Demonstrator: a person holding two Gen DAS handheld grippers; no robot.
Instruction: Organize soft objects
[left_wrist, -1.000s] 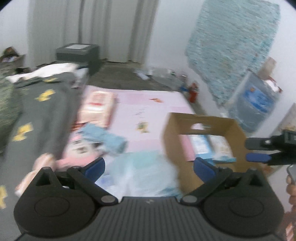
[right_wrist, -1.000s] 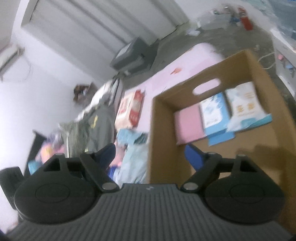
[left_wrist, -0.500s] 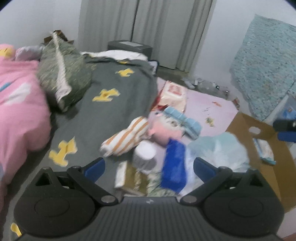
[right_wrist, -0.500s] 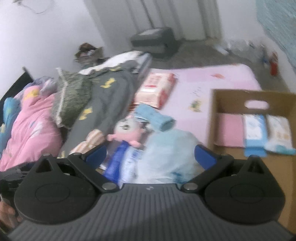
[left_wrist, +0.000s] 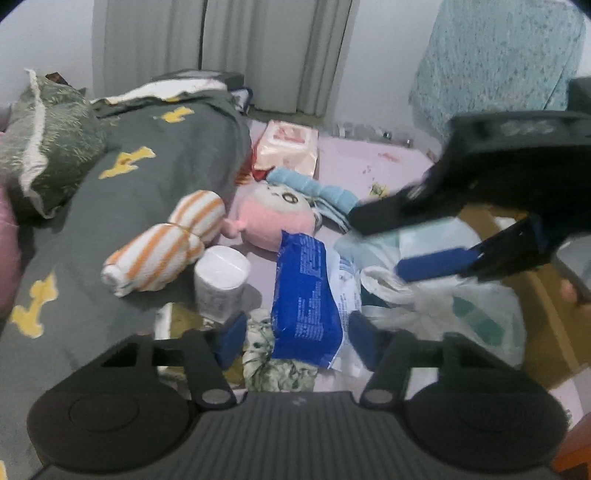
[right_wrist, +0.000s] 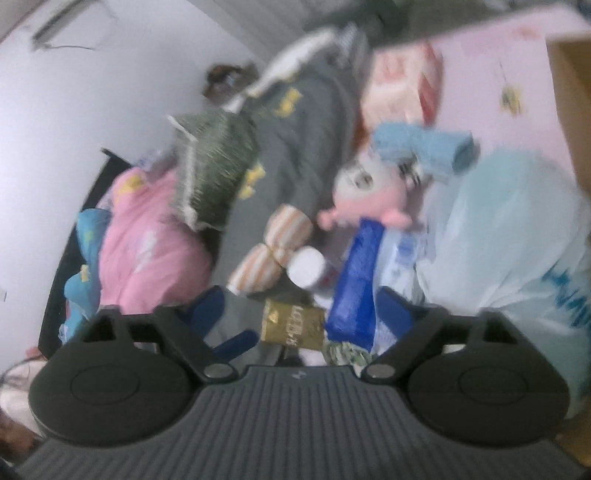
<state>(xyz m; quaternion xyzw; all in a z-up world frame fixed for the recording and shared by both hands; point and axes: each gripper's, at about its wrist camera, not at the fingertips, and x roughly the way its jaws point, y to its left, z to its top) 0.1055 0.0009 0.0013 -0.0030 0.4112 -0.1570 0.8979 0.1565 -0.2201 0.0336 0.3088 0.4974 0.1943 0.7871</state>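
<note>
A pile of soft things lies on the pink mat: a blue pack (left_wrist: 306, 295) (right_wrist: 354, 273), a pink plush doll (left_wrist: 275, 218) (right_wrist: 369, 192), an orange-striped roll (left_wrist: 166, 243) (right_wrist: 273, 243), a light blue towel (left_wrist: 314, 190) (right_wrist: 424, 147) and a white tissue roll (left_wrist: 221, 280) (right_wrist: 306, 266). My left gripper (left_wrist: 299, 341) is open, its fingers astride the blue pack's near end. My right gripper (right_wrist: 299, 314) is open just above the pile; it also shows in the left wrist view (left_wrist: 410, 240), over a pale plastic bag (left_wrist: 461, 295) (right_wrist: 517, 236).
A grey blanket with yellow shapes (left_wrist: 129, 177) and a green pillow (left_wrist: 44, 147) lie left. A pink tissue pack (left_wrist: 288, 147) sits at the back. A cardboard box (left_wrist: 546, 314) stands right. A gold packet (right_wrist: 291, 325) and floral cloth (left_wrist: 277, 362) lie near the fingers.
Both grippers have swung from the cardboard box to the pile and come down close. The left fingers have narrowed around the blue pack. The right gripper now crosses the left view.
</note>
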